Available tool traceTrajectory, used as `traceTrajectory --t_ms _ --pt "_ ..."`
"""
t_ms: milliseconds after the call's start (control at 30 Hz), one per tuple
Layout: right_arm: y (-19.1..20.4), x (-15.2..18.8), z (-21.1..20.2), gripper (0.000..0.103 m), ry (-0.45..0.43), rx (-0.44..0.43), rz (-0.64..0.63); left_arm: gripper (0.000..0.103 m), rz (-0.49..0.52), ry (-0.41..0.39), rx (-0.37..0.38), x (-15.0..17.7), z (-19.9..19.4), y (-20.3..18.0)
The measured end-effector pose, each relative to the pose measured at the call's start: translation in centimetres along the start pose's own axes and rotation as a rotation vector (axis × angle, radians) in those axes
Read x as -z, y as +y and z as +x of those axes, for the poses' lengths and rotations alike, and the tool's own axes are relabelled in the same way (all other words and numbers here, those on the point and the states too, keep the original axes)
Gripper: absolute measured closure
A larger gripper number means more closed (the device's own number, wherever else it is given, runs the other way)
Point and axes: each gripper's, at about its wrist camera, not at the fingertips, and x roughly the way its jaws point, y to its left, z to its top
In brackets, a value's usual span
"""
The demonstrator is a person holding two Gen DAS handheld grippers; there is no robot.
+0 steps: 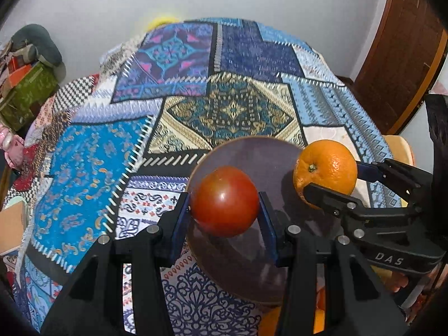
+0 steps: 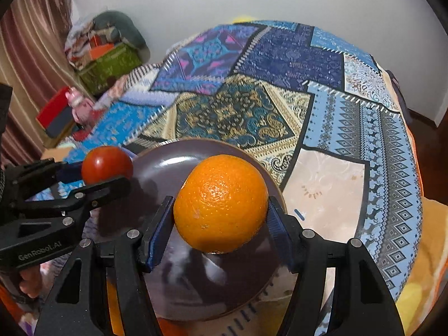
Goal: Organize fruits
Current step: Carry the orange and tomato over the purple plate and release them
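A patchwork cloth covers the table; green box behind.

Both grippers tilt steeply down: the left gripper stands clamped at its pads, the right gripper likewise, at its three o'clock.

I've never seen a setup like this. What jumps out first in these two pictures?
Two bright fruits held up over a dark round plate: a red tomato clamped between the left gripper's blue-padded fingers, and an orange gripped by the right gripper. Beneath the plate spreads a busy blue patchwork cloth.
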Motion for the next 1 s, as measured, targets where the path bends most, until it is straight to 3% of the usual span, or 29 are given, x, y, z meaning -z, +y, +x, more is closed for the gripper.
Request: traceTrajectory --t_ms 433,733,1000 --pt "-0.1 -0.6 1.5 0.042 0.048 -0.004 -0.013 0.056 0.0 0.056 0.004 -0.2 2.8 0.0" --pt "0.0 -0.4 0.4 0.039 0.03 0.029 -0.032 0.054 0.024 0.022 -0.001 -0.1 0.8 -0.8" --pt "-0.3 0.7 -3.1 0.039 -0.013 0.029 -0.041 0.052 0.022 -0.02 0.002 0.7 -2.9 -1.3"
